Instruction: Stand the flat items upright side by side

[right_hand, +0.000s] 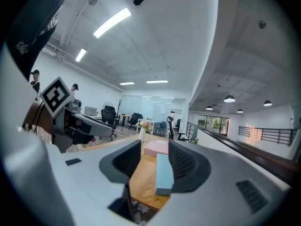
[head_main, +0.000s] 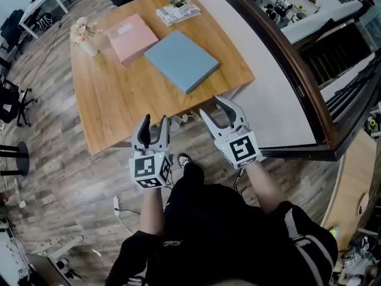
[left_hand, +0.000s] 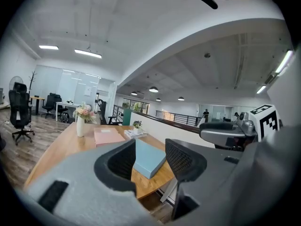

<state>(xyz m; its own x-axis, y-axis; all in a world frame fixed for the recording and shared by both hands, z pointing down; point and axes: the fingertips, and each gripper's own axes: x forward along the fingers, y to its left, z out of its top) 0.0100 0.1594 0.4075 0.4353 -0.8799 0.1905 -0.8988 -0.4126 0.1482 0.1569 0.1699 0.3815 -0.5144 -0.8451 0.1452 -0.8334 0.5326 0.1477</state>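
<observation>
Facing the wooden table, you held both tools short of its near edge. The step in hand was judged to be the reach-in, with no grasp made. The 2 flat items lay on their broad faces: the blue book nearer you, the pink book just behind it, their corners close or touching. A flower vase stood left of the pink book and a stack of magazines lay at the far edge.

The left gripper and right gripper pointed nearly level toward the table, side by side, marker cubes uppermost. Each had its jaws partly apart with nothing between the pads; the blue book showed through both gaps only as a distant object.

The next move likely called for bringing 1 tool to the blue book's near edge — lifting that edge to tip the book upright, with the other steadying it.
</observation>
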